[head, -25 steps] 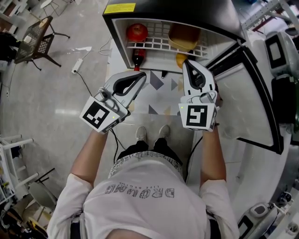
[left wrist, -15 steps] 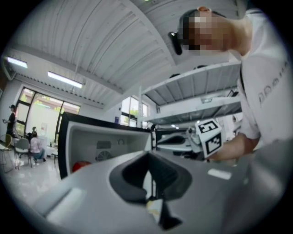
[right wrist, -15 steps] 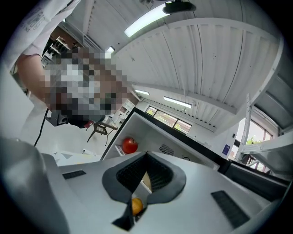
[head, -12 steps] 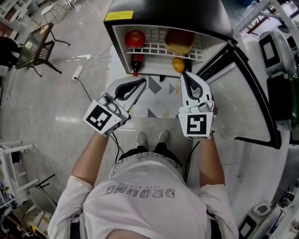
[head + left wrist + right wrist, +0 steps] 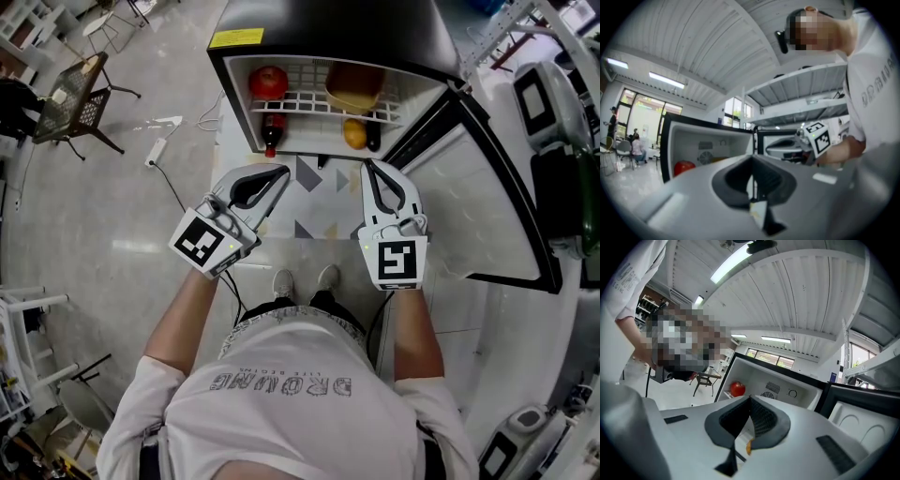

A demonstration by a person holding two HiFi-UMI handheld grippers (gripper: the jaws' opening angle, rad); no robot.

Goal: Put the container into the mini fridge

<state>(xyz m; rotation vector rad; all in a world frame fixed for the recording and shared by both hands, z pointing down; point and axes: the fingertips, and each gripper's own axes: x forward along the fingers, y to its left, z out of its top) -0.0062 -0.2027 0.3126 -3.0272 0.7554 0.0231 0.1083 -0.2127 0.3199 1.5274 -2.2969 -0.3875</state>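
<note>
The black mini fridge (image 5: 328,28) stands open in the head view. A tan container (image 5: 354,86) sits on its white wire shelf (image 5: 309,98), to the right of a red apple (image 5: 268,82). Below the shelf are a red-capped bottle (image 5: 273,128), an orange (image 5: 354,135) and a dark bottle (image 5: 373,137). My left gripper (image 5: 281,173) and right gripper (image 5: 368,167) hover in front of the opening, both shut and holding nothing. The apple (image 5: 737,389) shows past the right gripper (image 5: 750,399); it also shows as the apple (image 5: 685,167) beside the left gripper (image 5: 752,158).
The fridge door (image 5: 487,187) swings open to the right. A patterned mat (image 5: 323,192) lies before the fridge. A power strip with its cable (image 5: 155,145) trails on the floor at left, near a mesh chair (image 5: 70,94). White equipment (image 5: 553,103) stands at far right.
Both grippers have drawn back from the fridge opening toward the person, the right one most. Their jaws stay shut and empty.
</note>
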